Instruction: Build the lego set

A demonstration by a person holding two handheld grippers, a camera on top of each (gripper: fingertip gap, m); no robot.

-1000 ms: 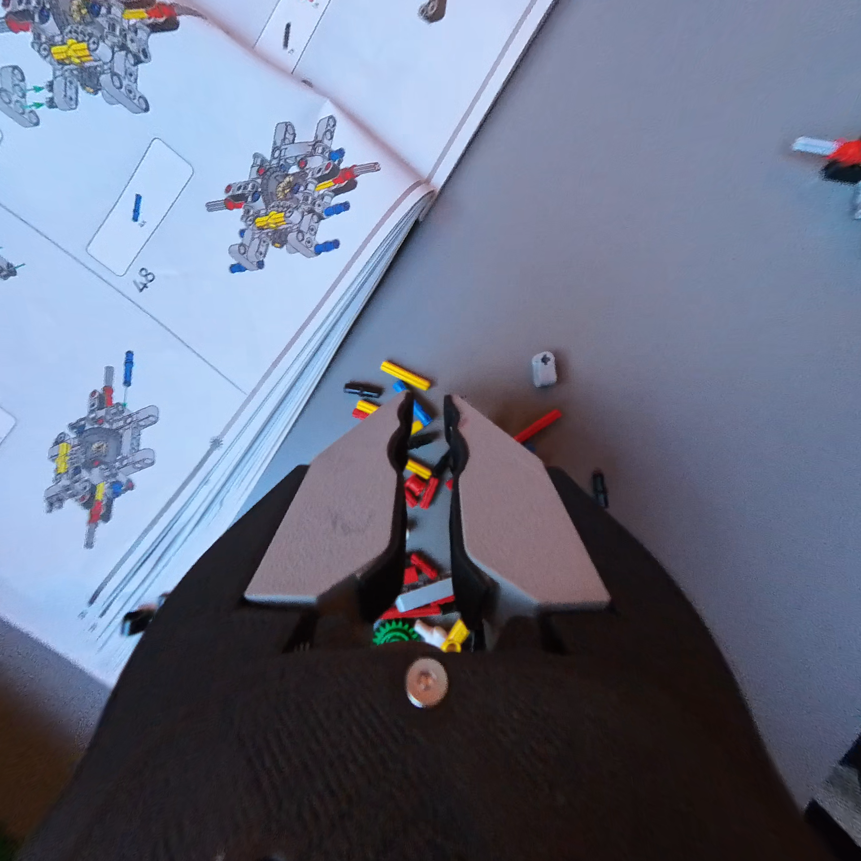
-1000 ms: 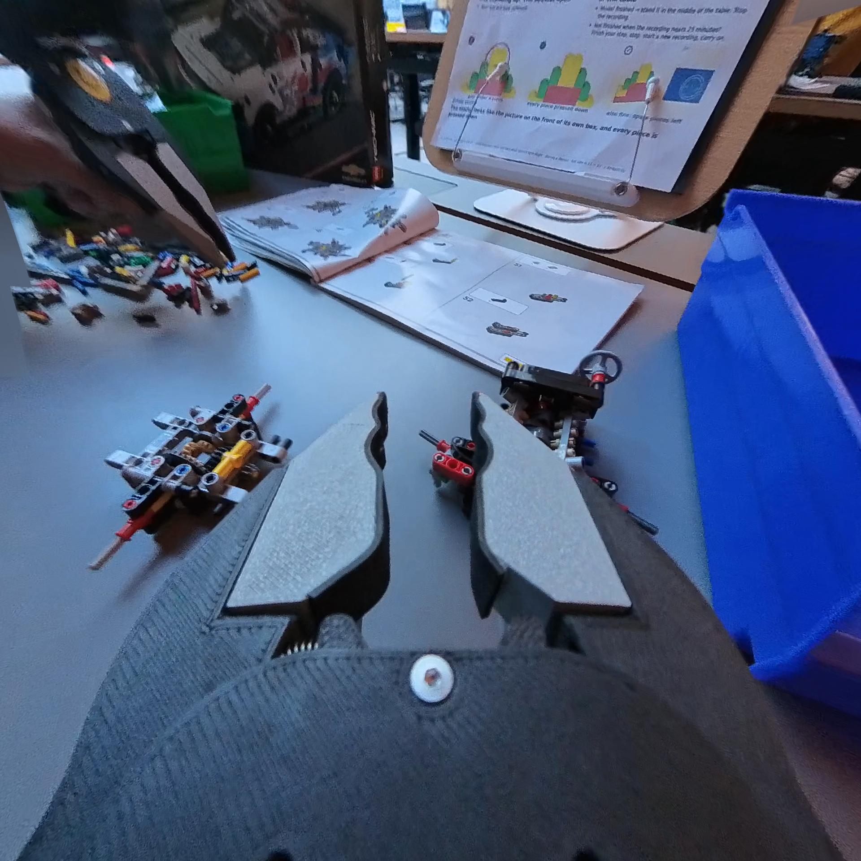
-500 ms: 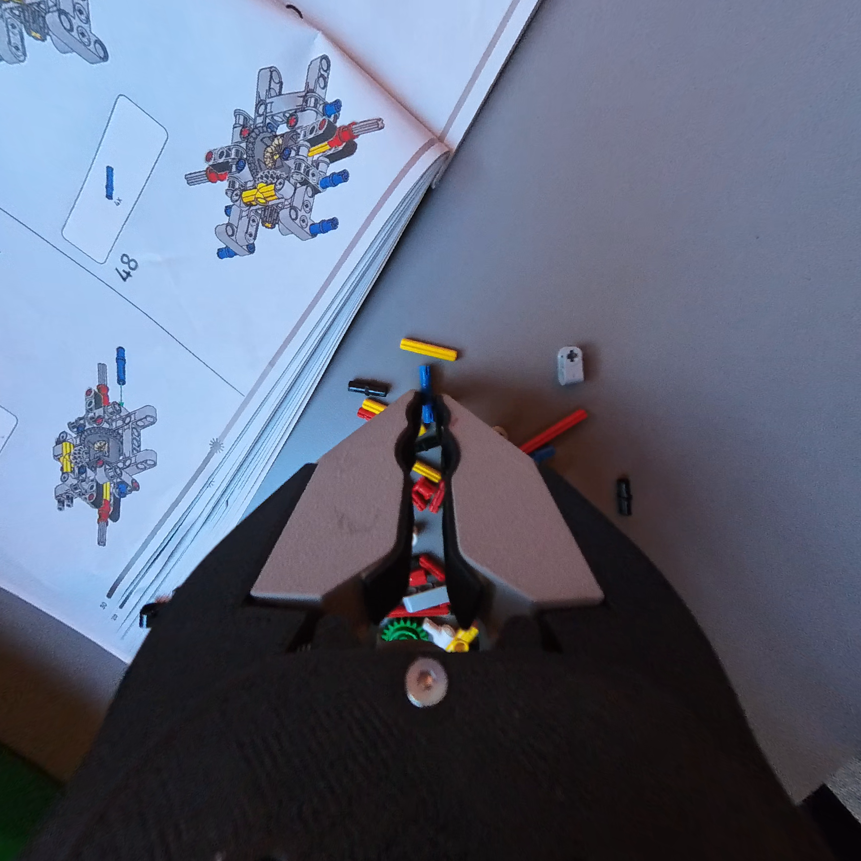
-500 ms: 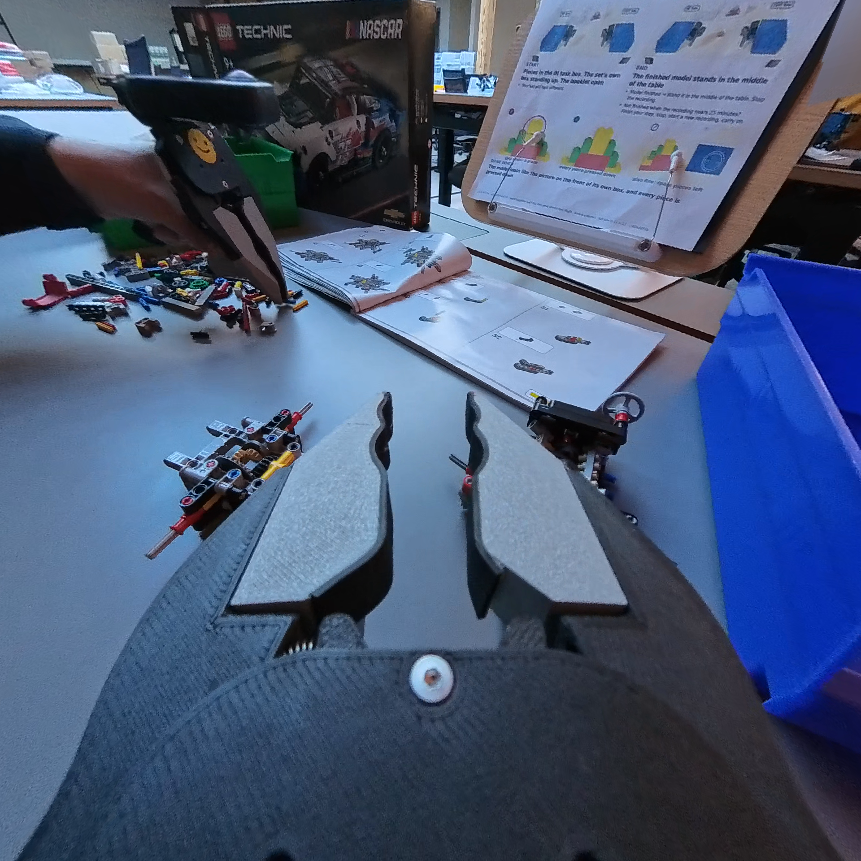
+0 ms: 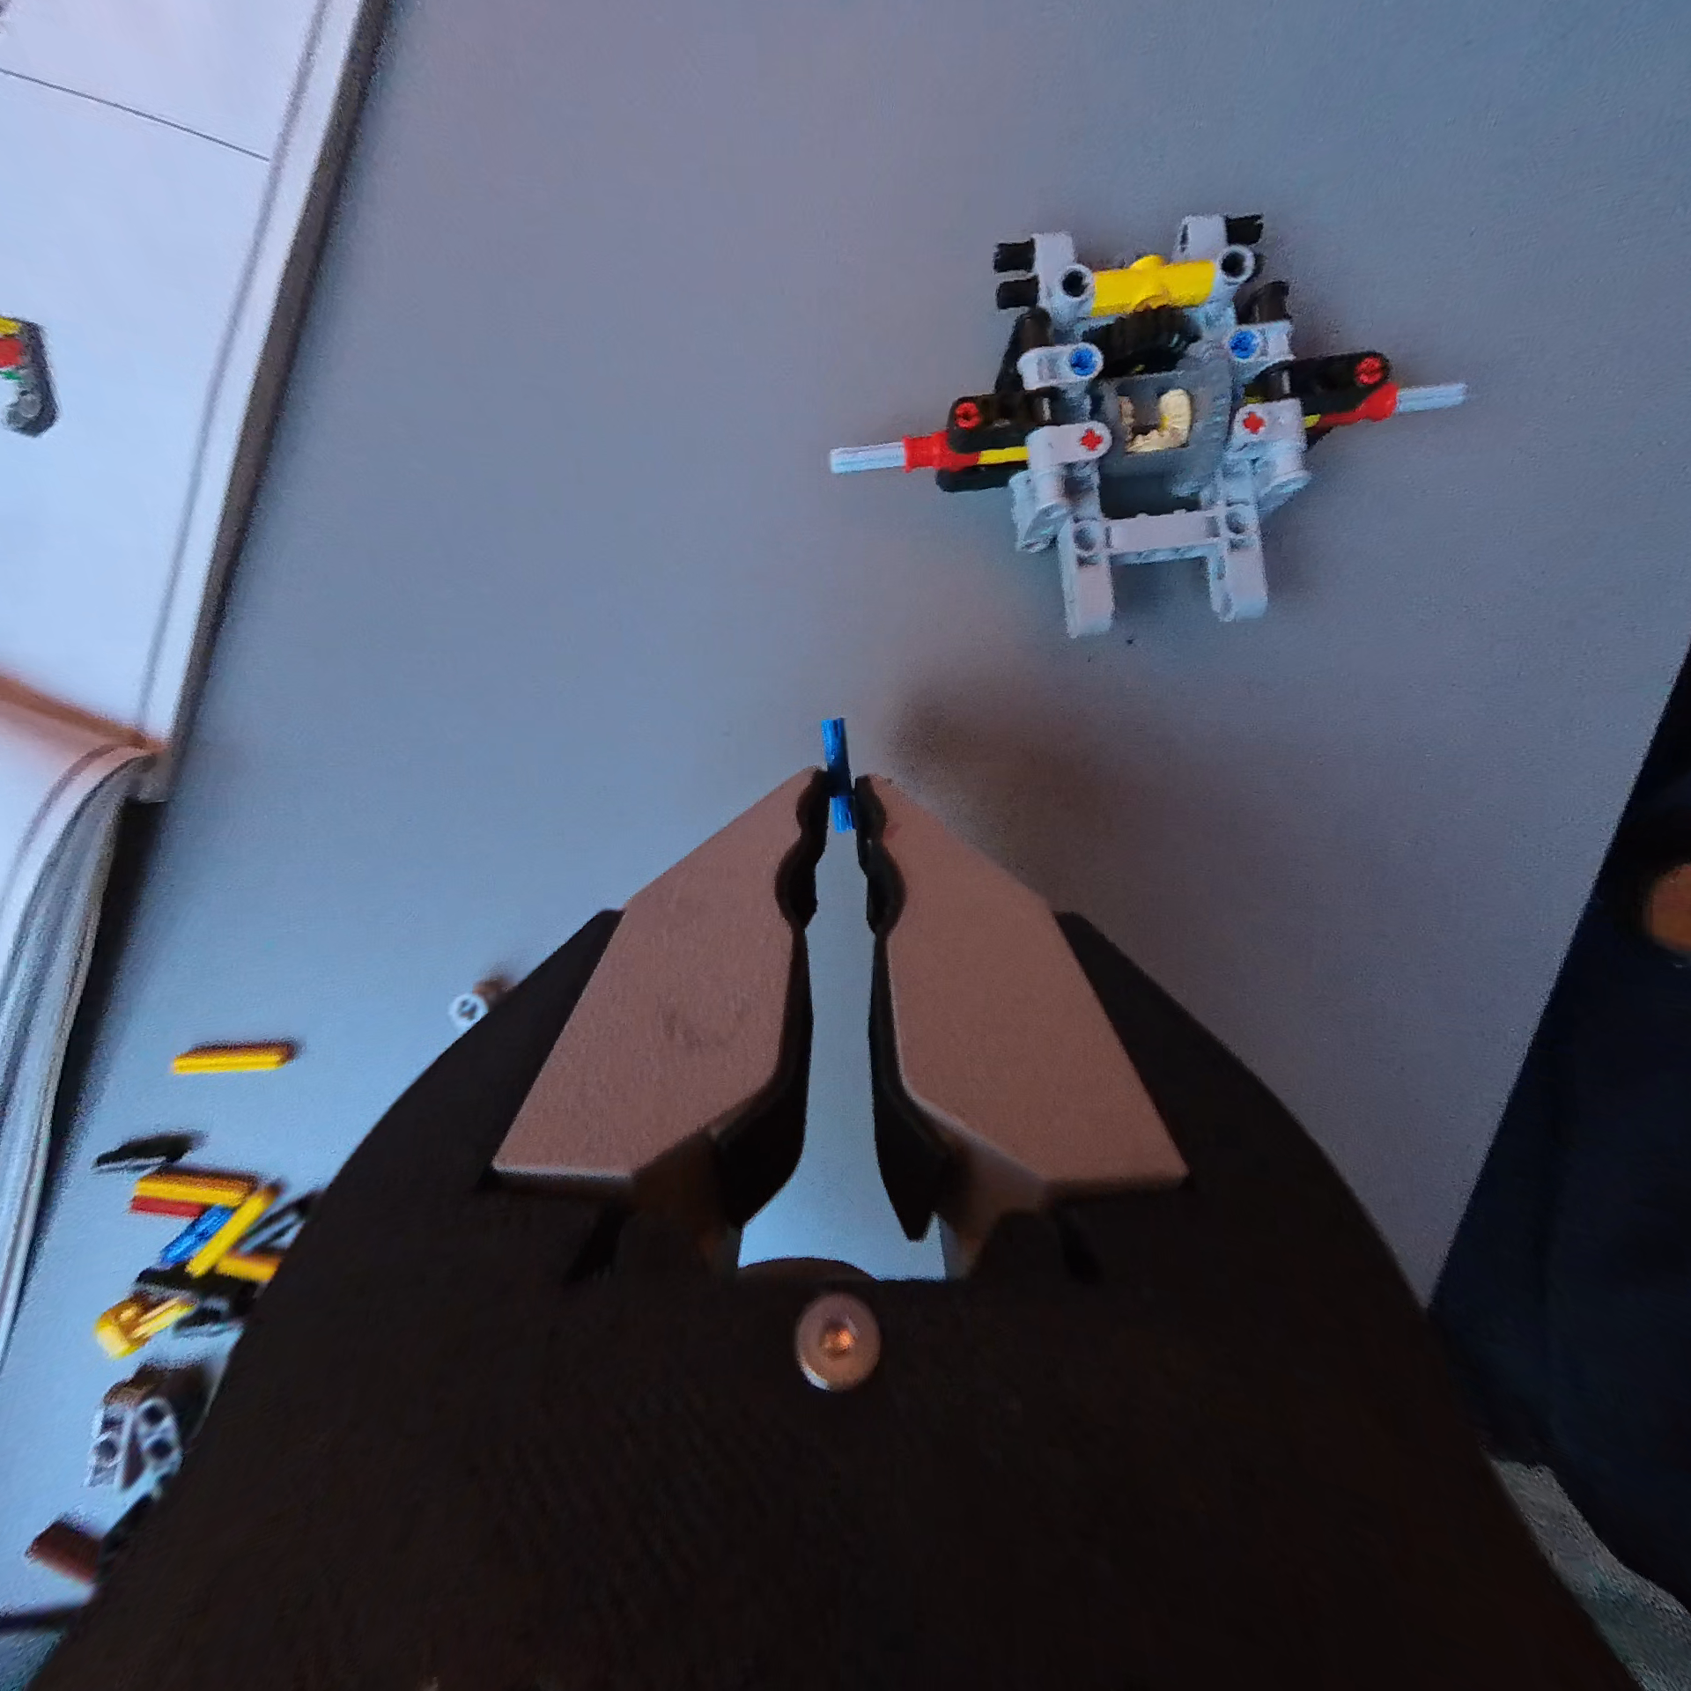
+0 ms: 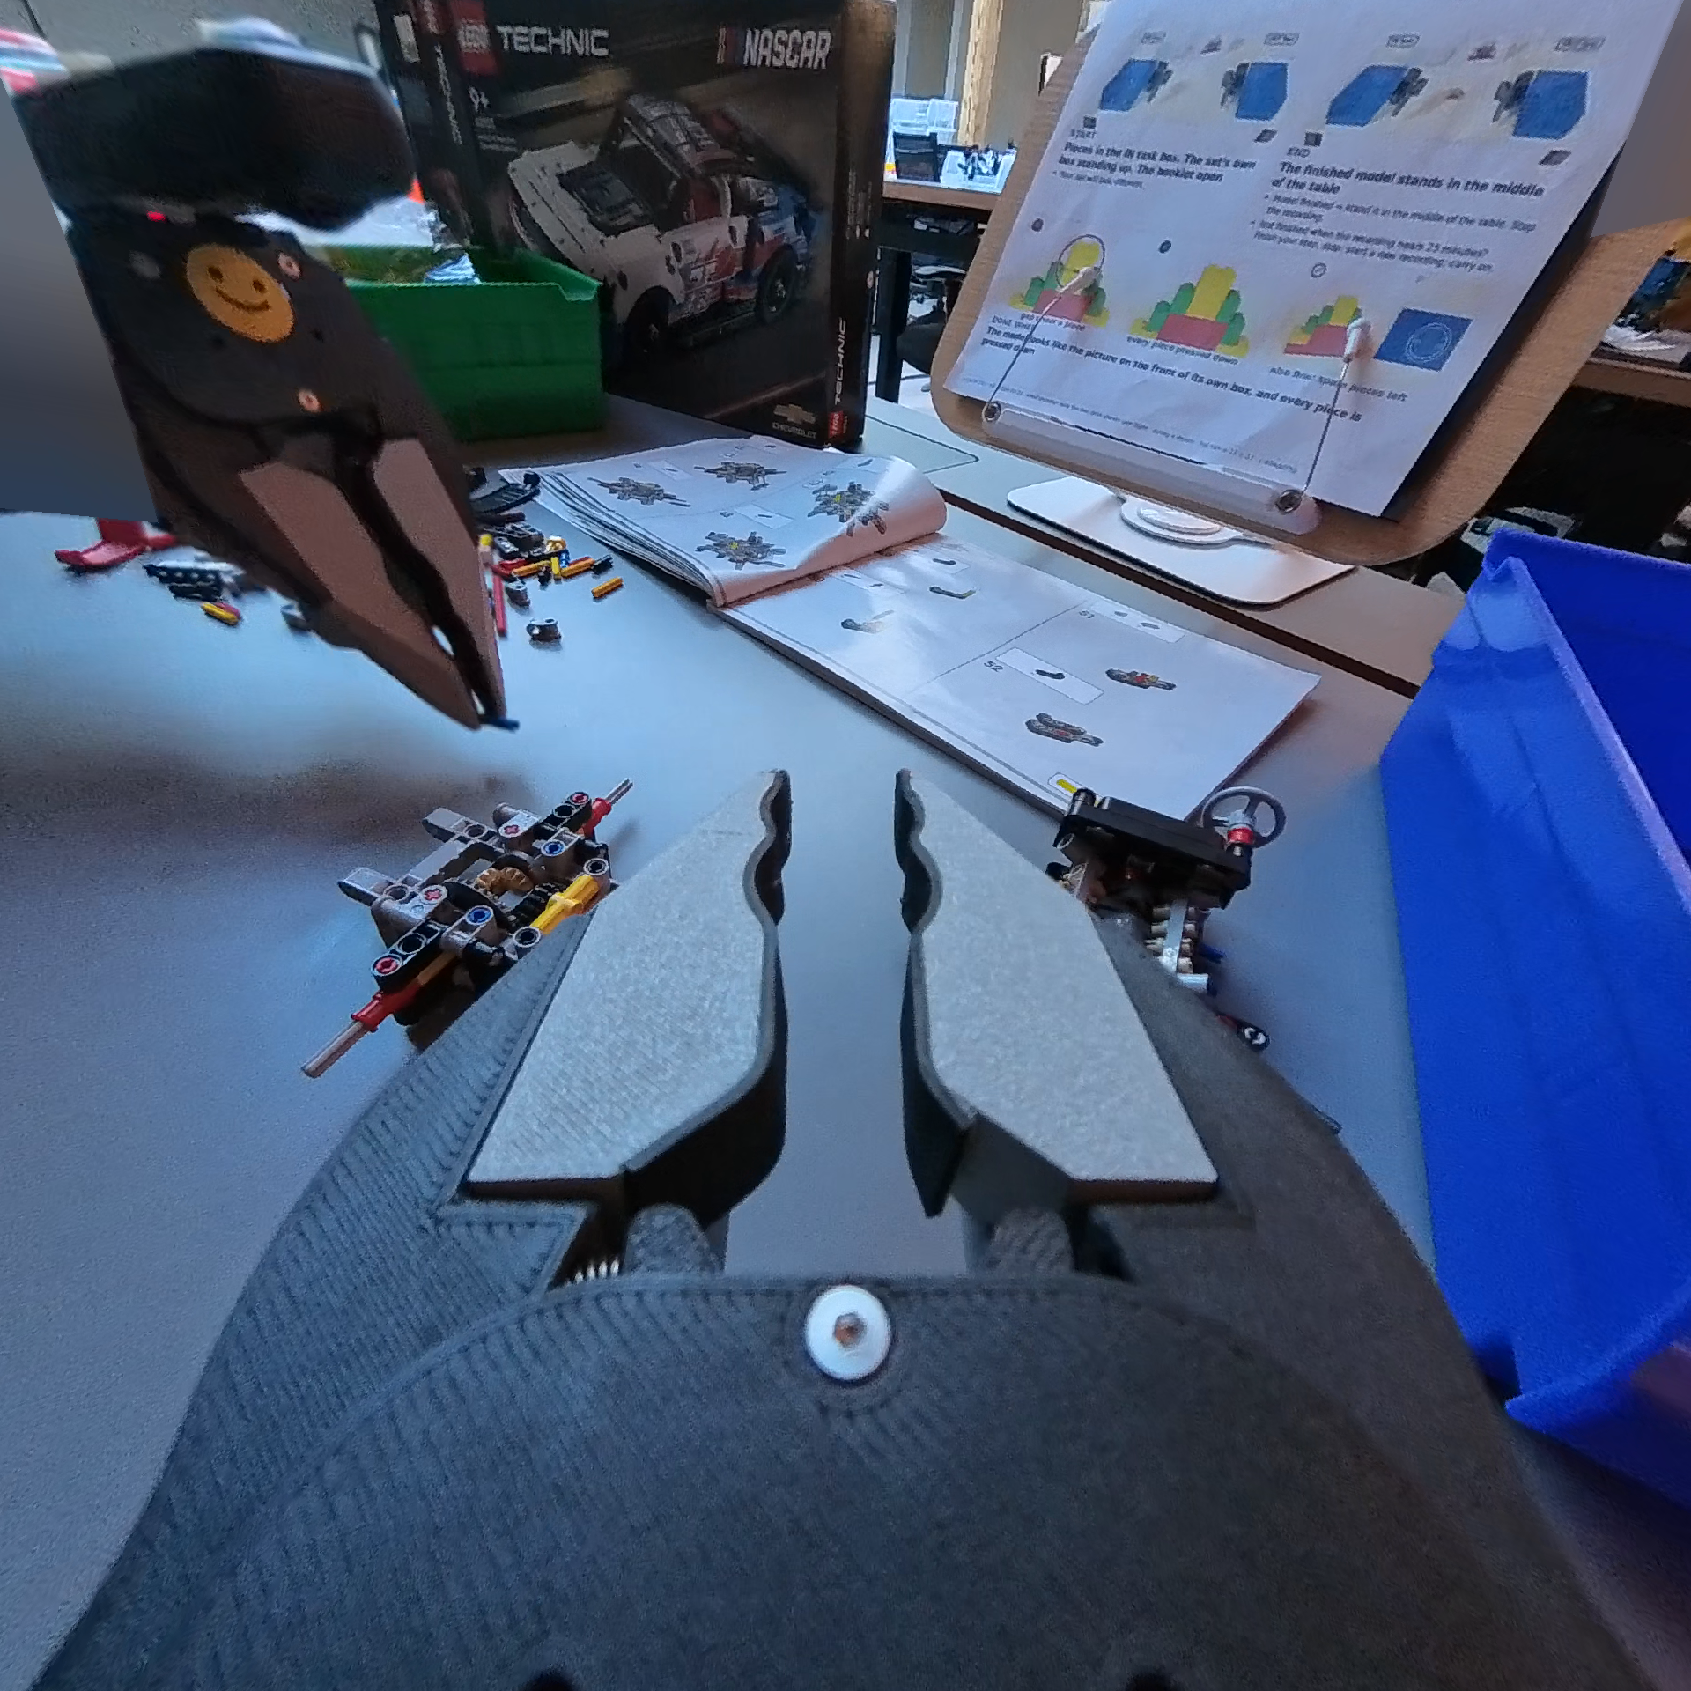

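Two grippers: one in each hand over a grey counter (image 6: 695,695); both sets of fingers in view
Left gripper (image 5: 839,789): fingers closed to a sliver at the tips, pinching a small blue pin (image 5: 834,752); the pin points forward, its far half sticking out past the tips; held in the air above the counter, short of the grey model
Right gripper (image 6: 840,805): fingers partly apart, holding nothing; bare counter shows between them; it sits low between the two built sections
Blue pin, handling: likely very light, stiff plastic, smooth and small enough to twist or pop free; a pinch across its middle, as now, looks the safest hold
Grey model (image 5: 1155,414): one; a cross-shaped frame with yellow, red and black parts and an axle out each side; lying flat; probably rigid but with push-fit joints, best taken by the frame, not the axles
Black assembly (image 6: 1160,851): one; carries a small grey steering wheel; just beside the right fingers
Loose parts (image 6: 540,572): a scatter, too many and too blurred to count; yellow, red, black, blue
Booklet (image 6: 924,631): one, open
Boxes and bins: one dark set box (image 6: 659,201); one green bin (image 6: 485,339); one blue bin (image 6: 1556,915)
Sheet stand (image 6: 1263,229): one
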